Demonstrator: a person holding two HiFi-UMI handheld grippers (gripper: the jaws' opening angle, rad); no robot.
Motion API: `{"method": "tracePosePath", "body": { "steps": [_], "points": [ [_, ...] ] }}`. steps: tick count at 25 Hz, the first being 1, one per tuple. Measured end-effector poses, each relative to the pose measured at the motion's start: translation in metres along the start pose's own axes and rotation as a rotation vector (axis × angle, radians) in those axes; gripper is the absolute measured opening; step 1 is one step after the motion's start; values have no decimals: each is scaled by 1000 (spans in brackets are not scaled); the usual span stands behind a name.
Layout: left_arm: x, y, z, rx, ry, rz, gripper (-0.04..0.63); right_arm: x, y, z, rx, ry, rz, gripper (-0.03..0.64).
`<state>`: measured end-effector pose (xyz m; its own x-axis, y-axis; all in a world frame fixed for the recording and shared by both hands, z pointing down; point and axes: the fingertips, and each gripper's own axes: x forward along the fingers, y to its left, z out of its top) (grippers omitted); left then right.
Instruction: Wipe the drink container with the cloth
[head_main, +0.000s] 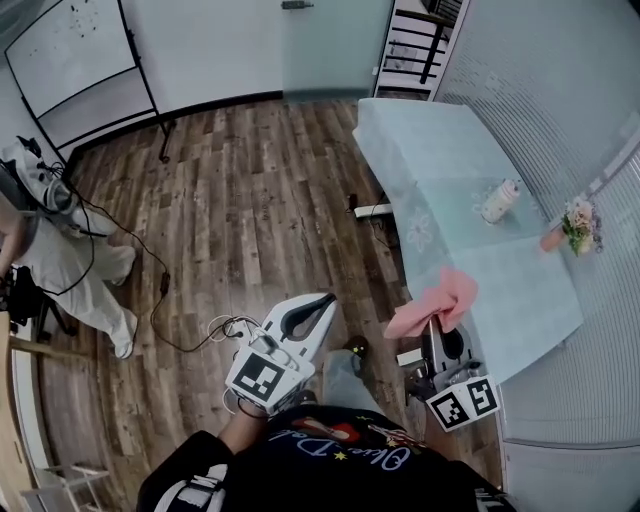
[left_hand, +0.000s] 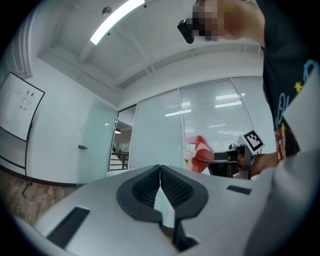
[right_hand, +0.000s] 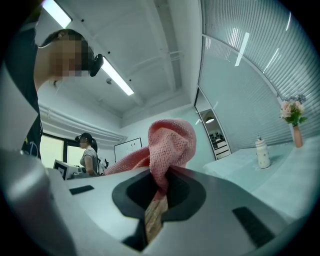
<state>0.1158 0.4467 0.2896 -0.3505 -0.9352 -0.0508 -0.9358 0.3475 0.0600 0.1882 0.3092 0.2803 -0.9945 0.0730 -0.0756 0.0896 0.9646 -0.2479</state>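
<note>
Cloth gripped, bottle standing on the table.
The right gripper (head_main: 438, 328) is clamped on the pink cloth (head_main: 433, 305) at the edge of the table (head_main: 440, 160). The left gripper (head_main: 322, 303) hangs over the wooden floor (head_main: 250, 200) — jaws pressed together, nothing between them. The bottle (head_main: 499, 201) stands upright farther along the table, well apart from both grippers — near a flower vase (head_main: 577, 224).

Pink knitted cloth (right_hand: 170, 142), matt white plastic bottle (head_main: 499, 201), wood-plank floor (head_main: 250, 210), smooth pale tablecloth (head_main: 440, 170)
</note>
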Motion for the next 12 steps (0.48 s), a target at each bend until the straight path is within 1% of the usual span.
{"method": "tracePosePath", "body": {
  "steps": [7, 10, 12],
  "points": [
    [40, 40, 3, 41, 12, 56, 5, 46, -45, -2, 24, -19, 13, 14],
    [65, 58, 6, 63, 24, 83, 5, 68, -72, -4, 37, -19, 13, 14],
    [84, 68, 4, 75, 34, 85, 5, 84, -94, -2, 41, -25, 7, 14]
  ]
}}
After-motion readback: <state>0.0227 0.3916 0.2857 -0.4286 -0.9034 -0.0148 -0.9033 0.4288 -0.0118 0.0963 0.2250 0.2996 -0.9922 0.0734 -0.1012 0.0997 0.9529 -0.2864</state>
